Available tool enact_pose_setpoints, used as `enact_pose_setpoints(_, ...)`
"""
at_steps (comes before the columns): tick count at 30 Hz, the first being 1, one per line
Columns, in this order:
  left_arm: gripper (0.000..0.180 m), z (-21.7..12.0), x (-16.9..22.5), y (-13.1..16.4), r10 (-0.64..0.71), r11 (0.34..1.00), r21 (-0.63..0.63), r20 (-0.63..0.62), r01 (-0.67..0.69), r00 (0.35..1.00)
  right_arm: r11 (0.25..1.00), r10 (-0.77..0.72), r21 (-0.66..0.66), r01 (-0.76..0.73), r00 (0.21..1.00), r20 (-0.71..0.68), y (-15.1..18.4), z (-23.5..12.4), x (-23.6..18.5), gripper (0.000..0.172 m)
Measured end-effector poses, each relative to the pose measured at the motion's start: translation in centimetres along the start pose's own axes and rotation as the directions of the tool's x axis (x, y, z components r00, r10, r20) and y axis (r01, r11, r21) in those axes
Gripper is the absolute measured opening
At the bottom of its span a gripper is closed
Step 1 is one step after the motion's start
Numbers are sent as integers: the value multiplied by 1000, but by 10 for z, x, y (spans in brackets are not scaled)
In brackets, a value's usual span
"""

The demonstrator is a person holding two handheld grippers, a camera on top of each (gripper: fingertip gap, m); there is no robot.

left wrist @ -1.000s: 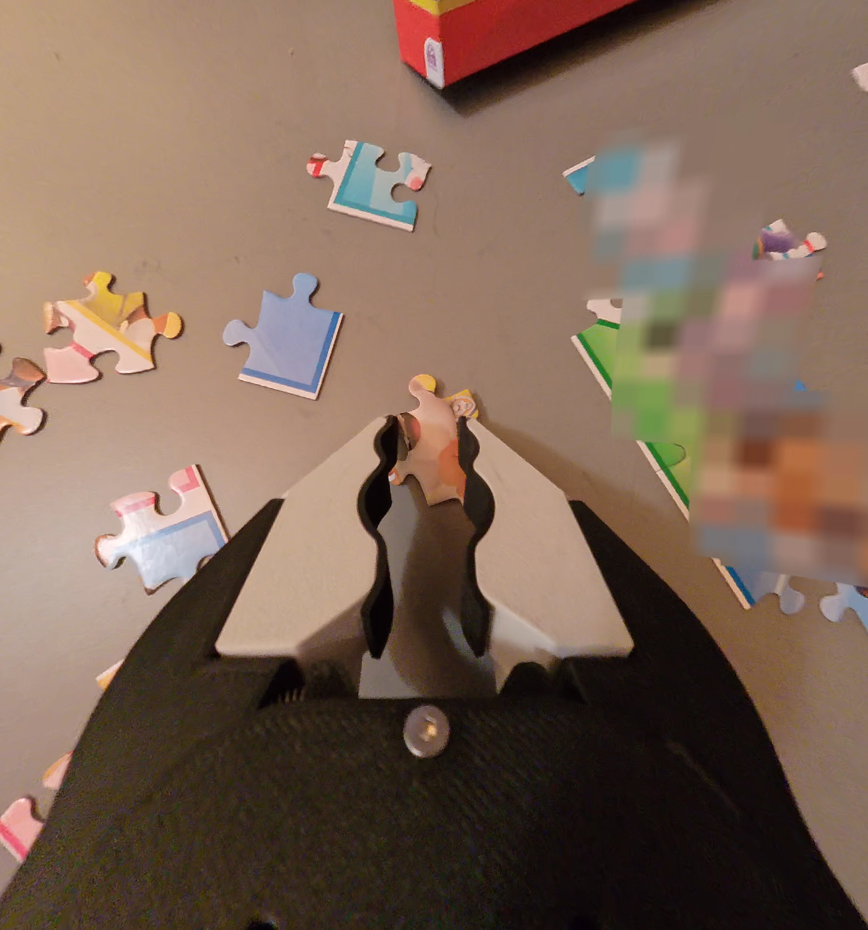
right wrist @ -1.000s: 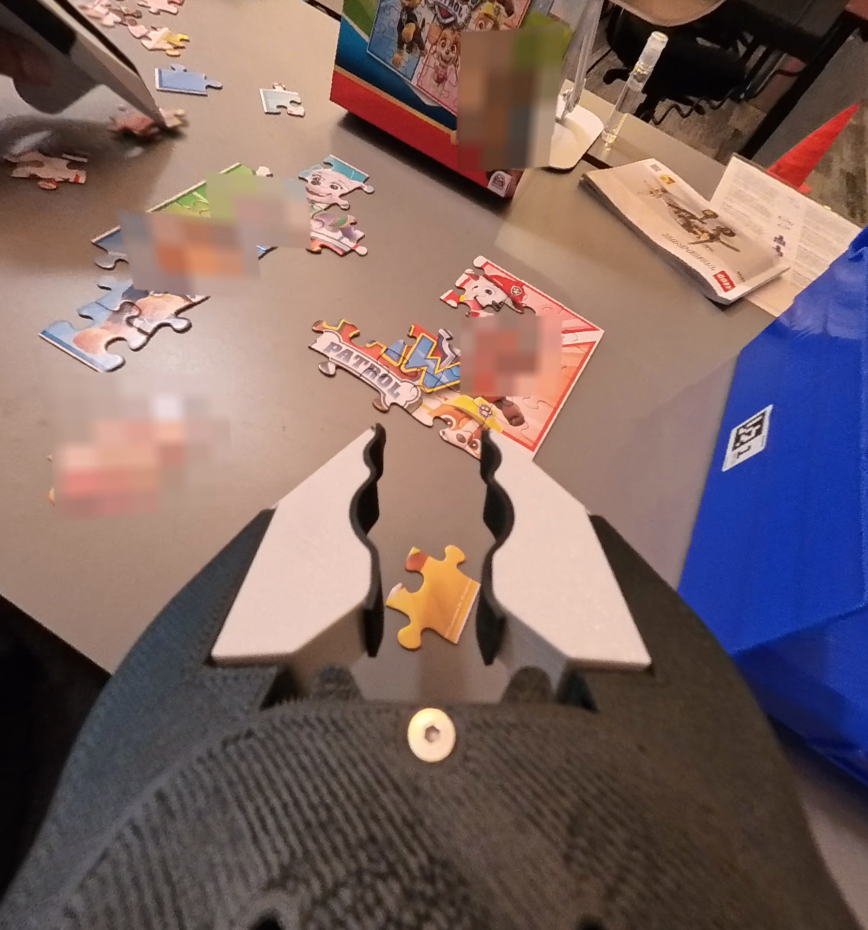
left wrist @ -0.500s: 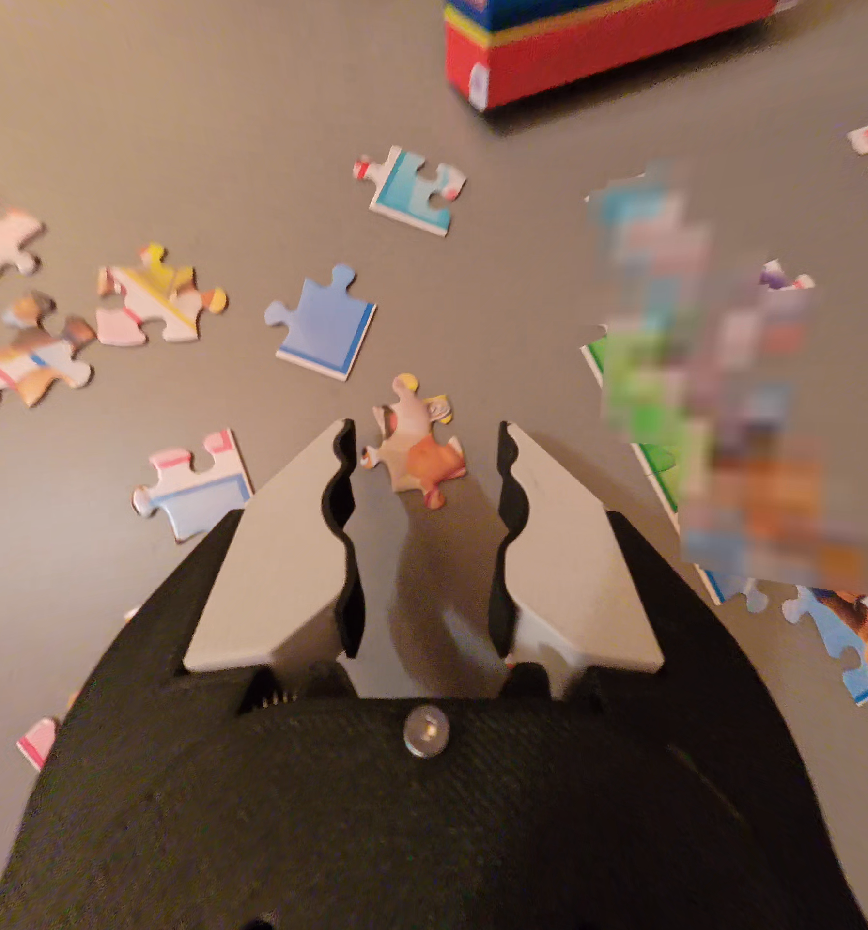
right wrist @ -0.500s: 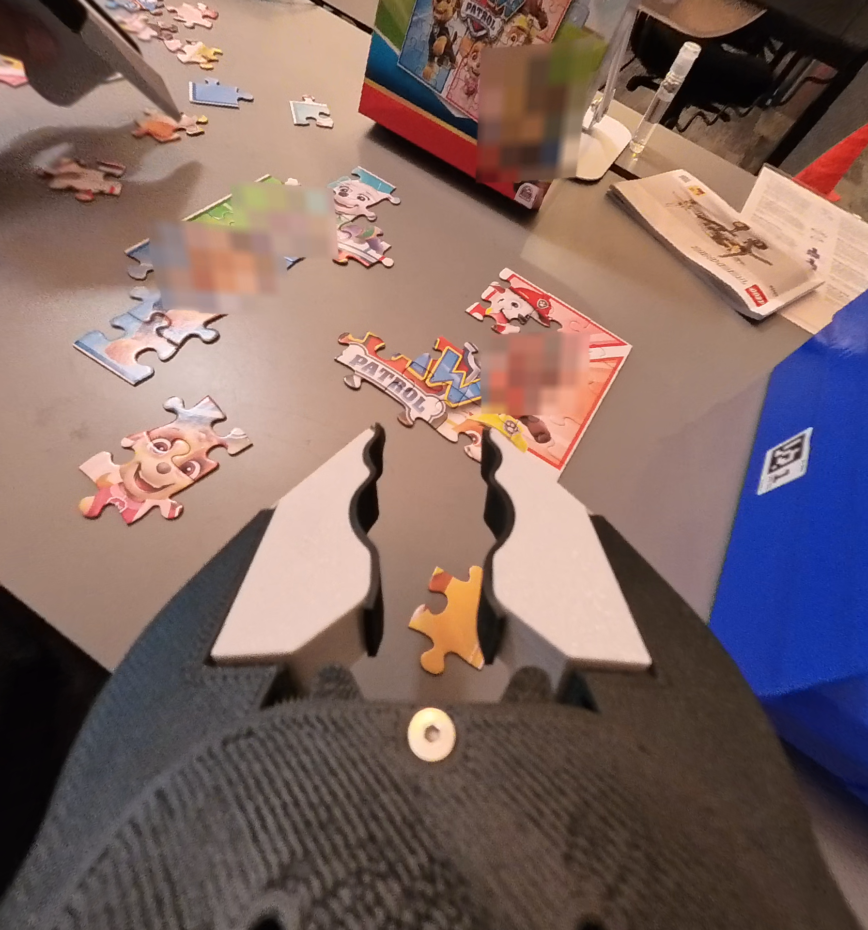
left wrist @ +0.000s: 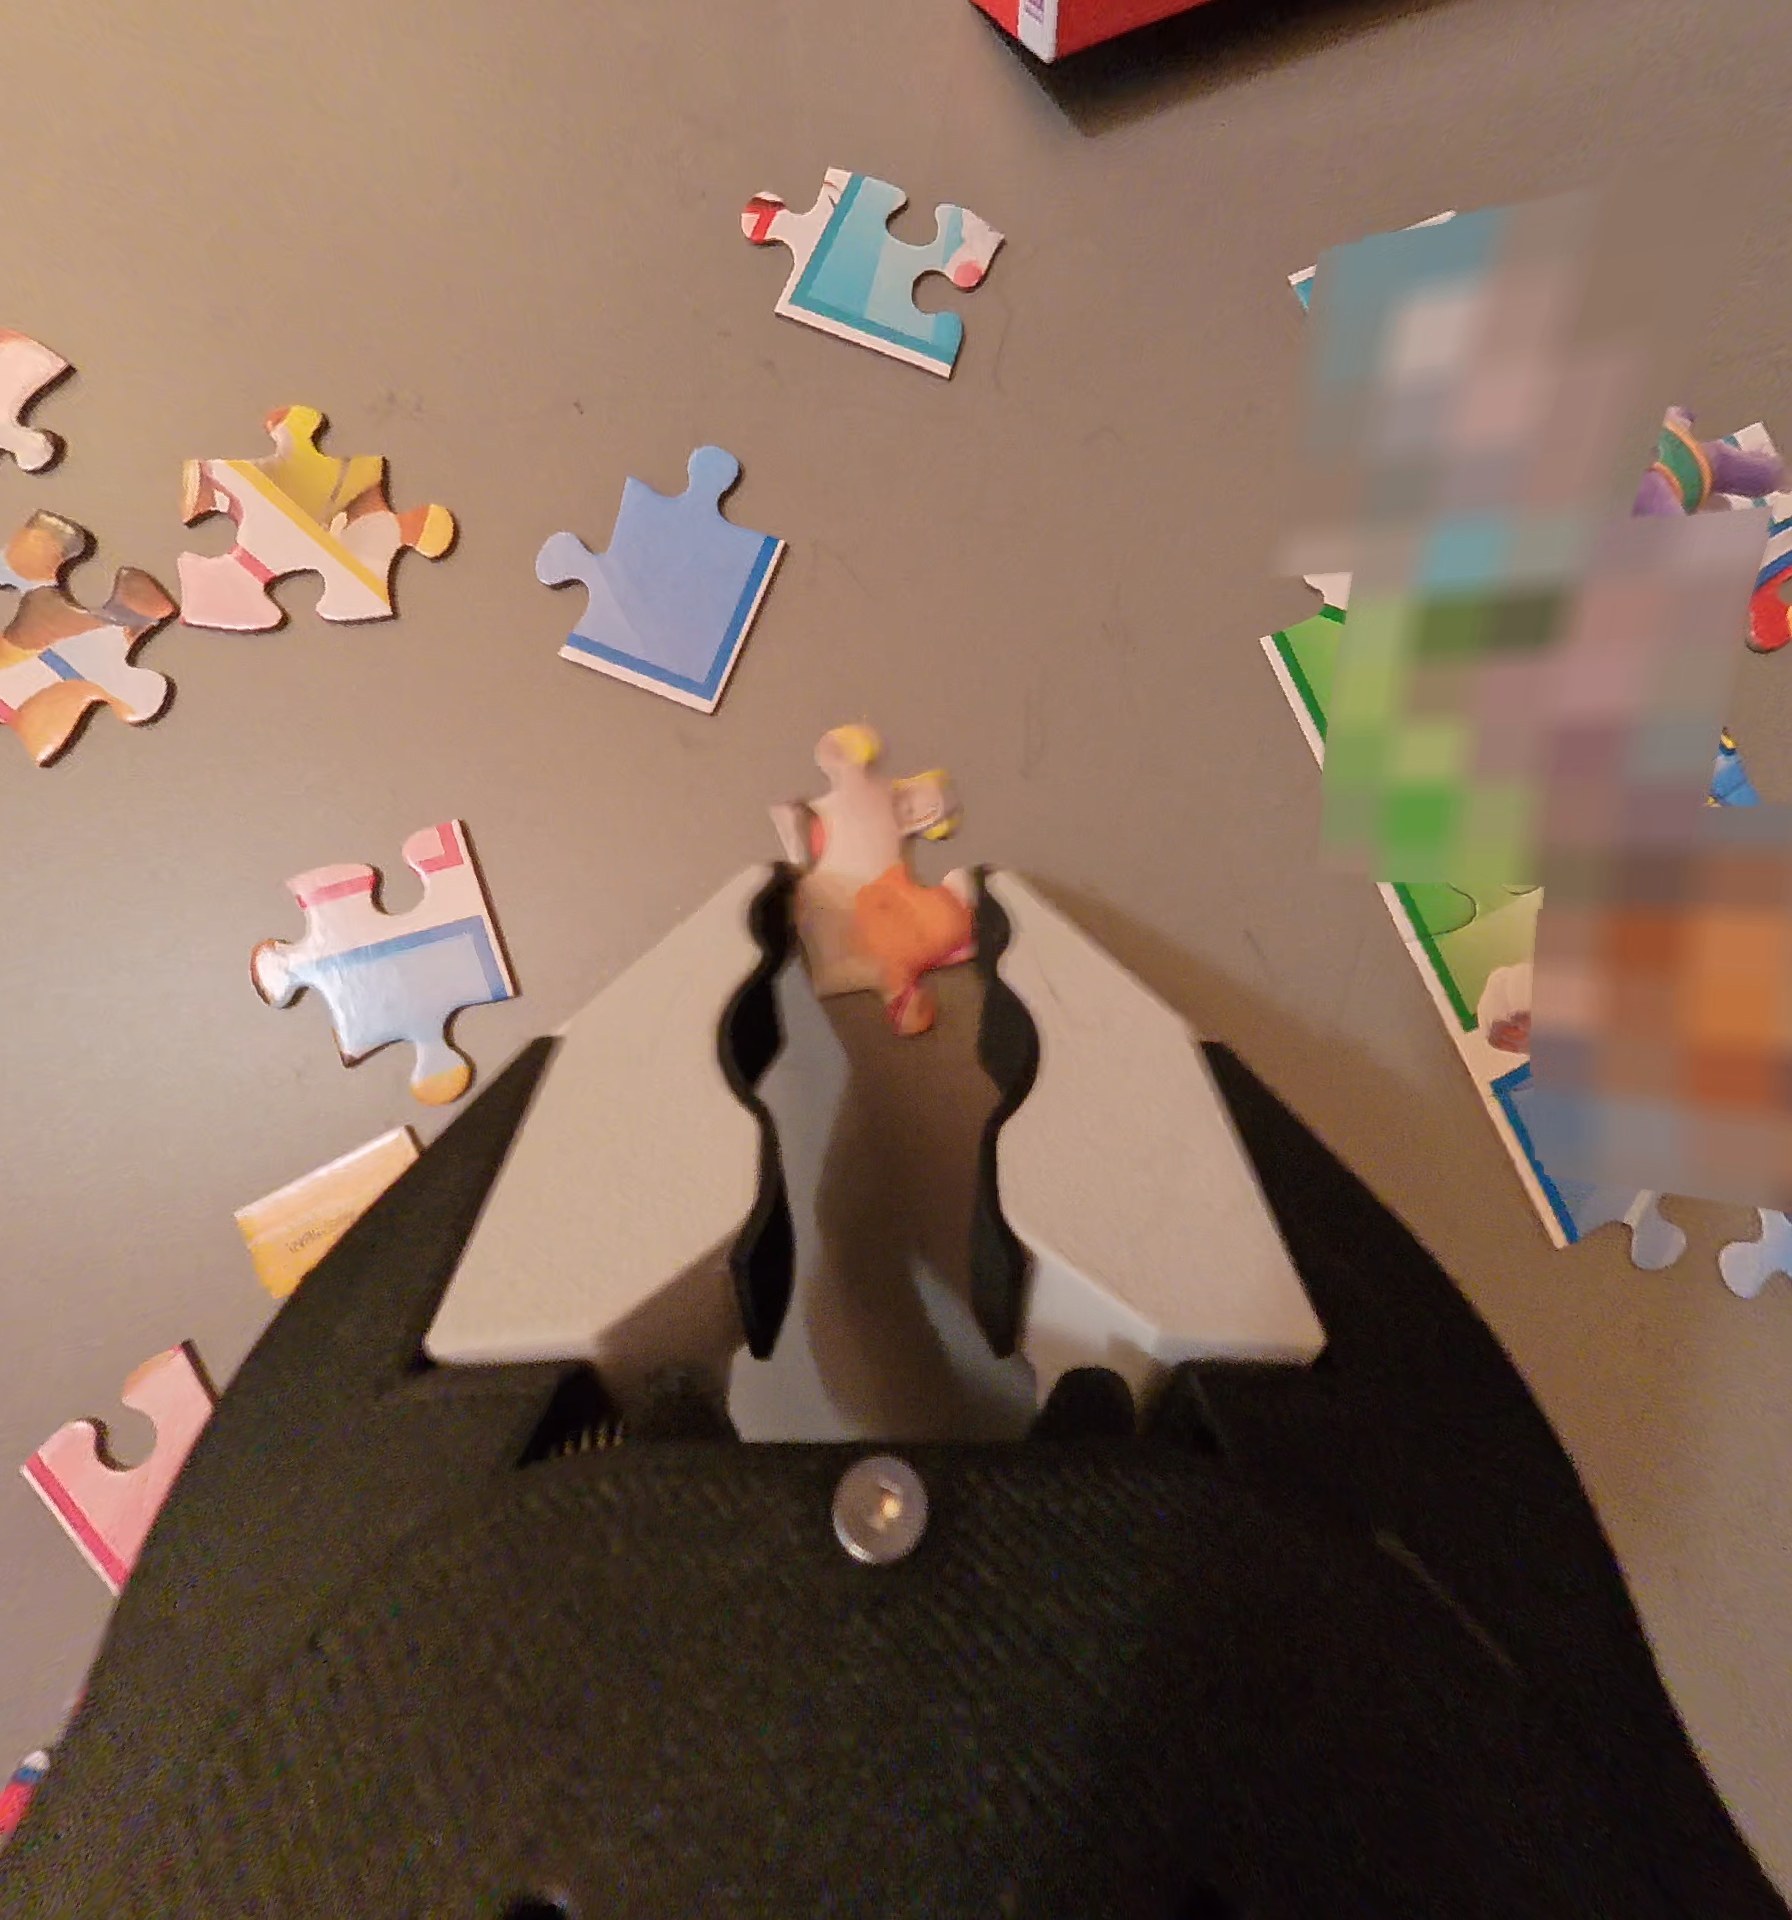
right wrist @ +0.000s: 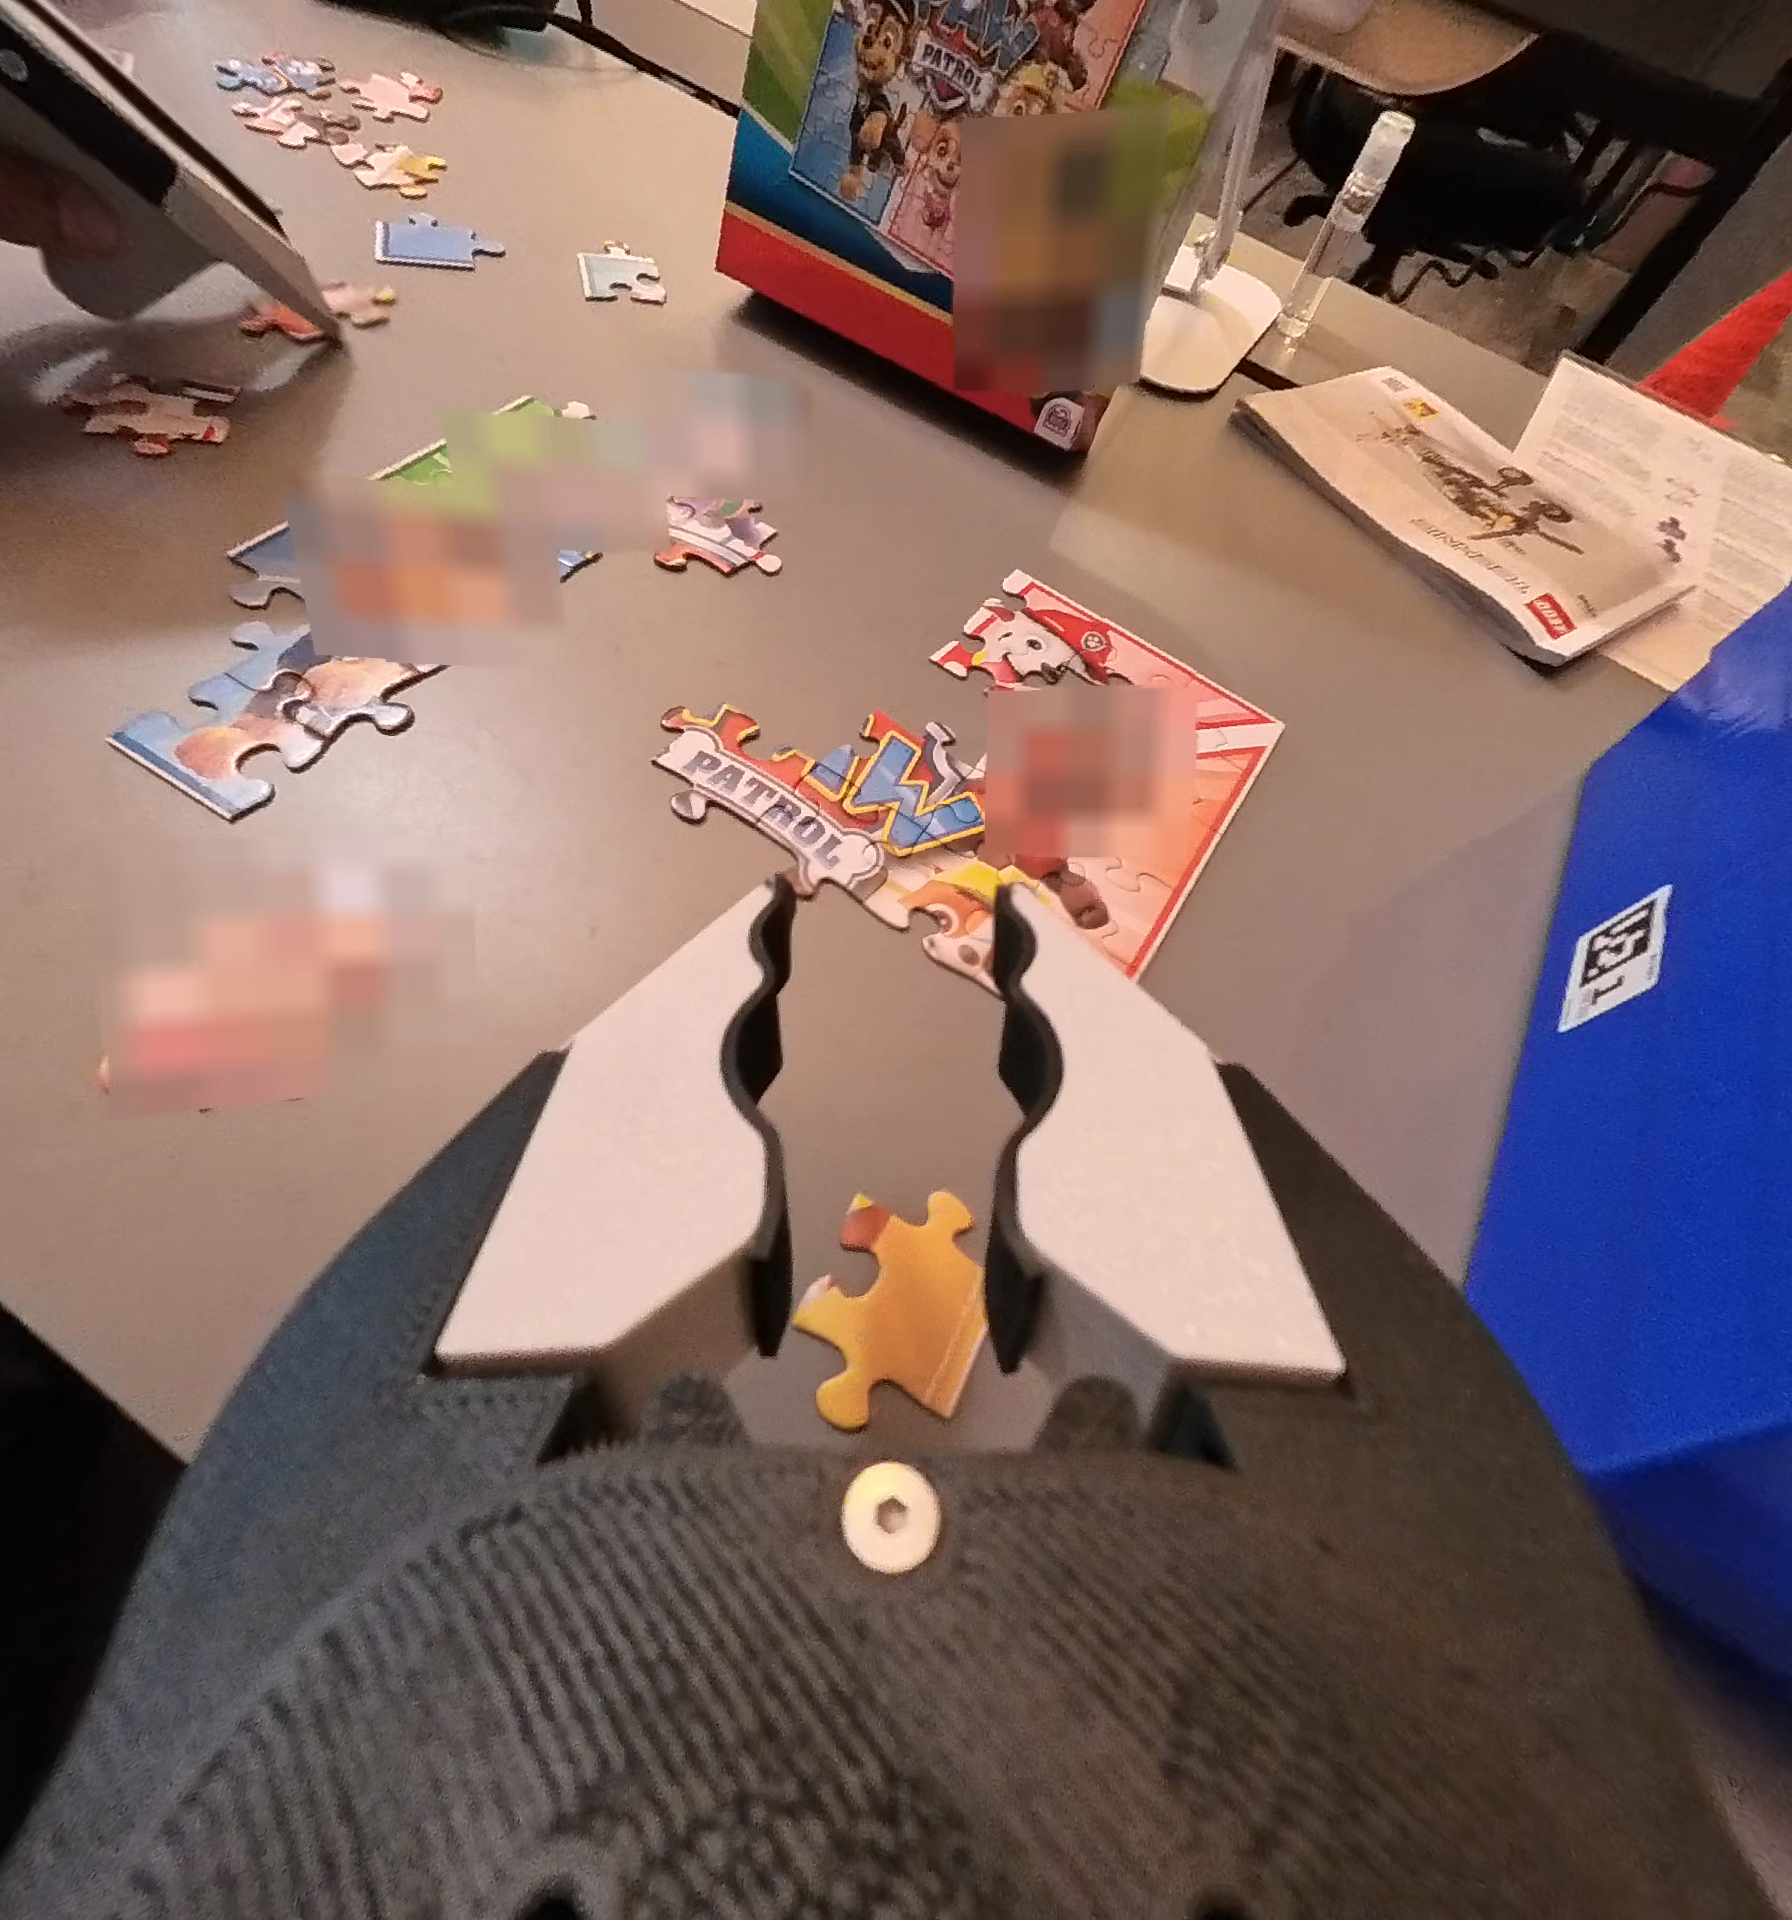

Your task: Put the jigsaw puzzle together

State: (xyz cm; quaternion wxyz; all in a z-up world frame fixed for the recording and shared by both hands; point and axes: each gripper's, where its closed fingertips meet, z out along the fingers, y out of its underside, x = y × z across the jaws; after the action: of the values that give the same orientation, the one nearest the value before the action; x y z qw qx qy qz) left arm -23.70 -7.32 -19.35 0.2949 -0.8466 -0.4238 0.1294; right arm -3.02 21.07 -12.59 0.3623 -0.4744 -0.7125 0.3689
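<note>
**Left tool pinching a puzzle piece, right tool open over a yellow one**

Left wrist view: left tool [left wrist: 884, 894] has its fingers narrowed onto a white-and-orange puzzle piece [left wrist: 871, 883] at the tips; both pads [left wrist: 767, 935] touch its edges, piece is blurred and sticks out past the tips toward the far side. It sits over the grey bench [left wrist: 456, 208]. Loose pcs around it: plain blue piece [left wrist: 674, 582] just beyond to the left, teal piece [left wrist: 871, 270] farther off, pink/blue-edged piece [left wrist: 383, 956] left of the fingers, yellow-white piece [left wrist: 300, 530] far left. Red box corner [left wrist: 1079, 21] at the far edge. Partly built section w/ green border [left wrist: 1432, 935] on the right.

Right wrist view: right tool [right wrist: 887, 904] is partly open, nothing gripped; fingertips hang just near of an assembled red-bordered section [right wrist: 1183, 831]. A yellow piece [right wrist: 897, 1309] lies flat on the bench, seen between the finger bases, pads not pressing it. Blue bin [right wrist: 1702, 1039] on the right, booklet [right wrist: 1443, 520] far right, puzzle box [right wrist: 871, 156] far centre. Other tool visible far left, tips down at the bench by a small piece.
</note>
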Motion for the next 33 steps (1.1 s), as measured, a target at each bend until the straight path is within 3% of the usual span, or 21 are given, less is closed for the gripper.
enact_pose_setpoints(12, 30, -25, 29, -13, 65, 995, 78, -56, -60, 996, 1000, -2, 15, 2, 1000, 18, -5, 8, 3, 37)
enact_pose_setpoints(14, 26, -37, 57, -22, 146, 983, 131, -114, -131, 983, 1000, 4, 26, -5, 1000, 28, -8, 8, 2, 37)
enact_pose_setpoints(15, 7, -43, 80, -26, 216, 968, 164, -167, -189, 962, 999, 12, 32, -13, 999, 34, -10, 7, 1, 37)
enact_pose_setpoints(16, 4, -49, 102, -29, 283, 949, 204, -206, -242, 937, 999, 18, 36, -19, 999, 34, -11, 6, 2, 37)
enact_pose_setpoints(19, 8, -57, 168, -28, 445, 888, 270, -300, -373, 844, 999, 23, 39, -23, 1000, 0, -12, -1, 12, 37)
enact_pose_setpoints(21, 13, -50, 185, -26, 513, 854, 244, -253, -459, 820, 998, 30, 48, -29, 999, -17, -12, -8, 17, 37)
enact_pose_setpoints(23, 22, -44, 182, -28, 515, 854, 204, -200, -479, 833, 998, 32, 56, -30, 999, -34, -11, -17, 22, 37)
enact_pose_setpoints(27, 44, -44, 135, -26, 351, 932, 149, -156, -329, 923, 998, 36, 58, -32, 997, -67, 0, -32, 31, 38)
enact_pose_setpoints(31, 52, -39, 74, 6, 196, 979, 81, -105, -188, 975, 992, 79, 100, -74, 996, -39, 0, -32, 32, 37)
enact_pose_setpoints(33, 54, -35, 65, 18, 126, 990, 87, -169, -113, 977, 989, 92, 116, -91, 996, -9, -1, -29, 28, 37)
